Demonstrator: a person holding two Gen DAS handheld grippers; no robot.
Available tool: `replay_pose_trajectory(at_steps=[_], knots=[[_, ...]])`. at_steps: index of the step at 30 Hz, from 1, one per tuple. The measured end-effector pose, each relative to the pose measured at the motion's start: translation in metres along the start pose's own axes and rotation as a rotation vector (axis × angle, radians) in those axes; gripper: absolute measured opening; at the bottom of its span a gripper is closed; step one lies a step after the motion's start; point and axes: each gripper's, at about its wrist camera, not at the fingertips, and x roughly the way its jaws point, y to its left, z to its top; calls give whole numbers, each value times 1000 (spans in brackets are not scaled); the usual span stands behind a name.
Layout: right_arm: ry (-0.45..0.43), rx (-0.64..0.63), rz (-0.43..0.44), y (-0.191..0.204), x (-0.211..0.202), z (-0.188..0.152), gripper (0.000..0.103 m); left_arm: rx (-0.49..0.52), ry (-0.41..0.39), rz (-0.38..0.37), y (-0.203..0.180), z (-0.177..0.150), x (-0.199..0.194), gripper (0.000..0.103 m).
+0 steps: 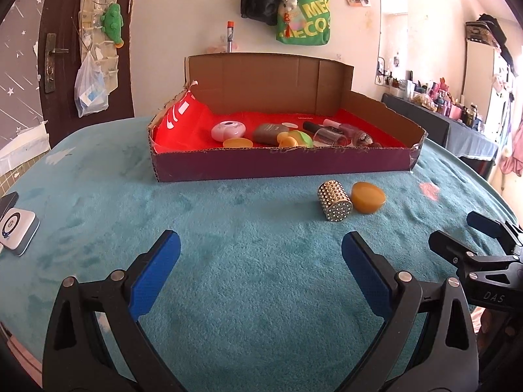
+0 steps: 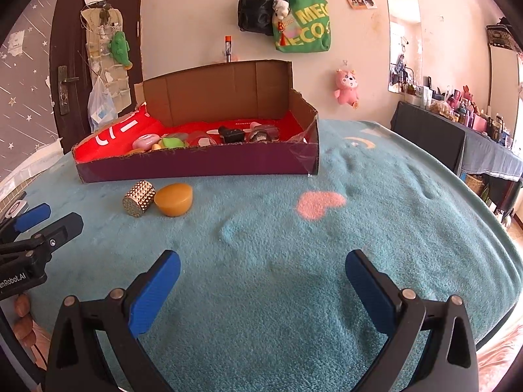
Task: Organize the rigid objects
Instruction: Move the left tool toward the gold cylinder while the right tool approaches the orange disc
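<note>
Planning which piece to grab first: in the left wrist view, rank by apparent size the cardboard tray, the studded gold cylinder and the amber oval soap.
1. Cardboard tray, by far largest.
2-3. Studded gold cylinder and amber oval soap: look alike in size; no ranking.

The green cloth tote bag (image 2: 302, 24) on the wall shows yellow letters "MEC" and "ECO". The black left claw (image 2: 49, 220) reads, perhaps, "enRobot.AI"; the black right claw (image 1: 457, 232) reads "DAS".
</note>
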Motion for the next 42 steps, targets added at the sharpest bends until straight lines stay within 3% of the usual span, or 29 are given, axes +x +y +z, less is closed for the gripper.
replay_pose_trajectory(at_steps=[19, 28, 31, 34, 42], knots=[[37, -22, -8, -15, 14, 25, 103, 43, 147, -28, -20, 50, 44, 101], [67, -14, -13, -23, 26, 39, 103, 54, 216, -51, -20, 56, 68, 102], [77, -36, -8, -16, 31, 45, 103, 68, 208, -9, -11, 59, 67, 102], [91, -57, 22, -7, 36, 51, 103, 85, 208, 46, 2, 62, 67, 101], [149, -159, 164, 22, 50, 67, 103, 28, 230, -17, 24, 67, 61, 101]])
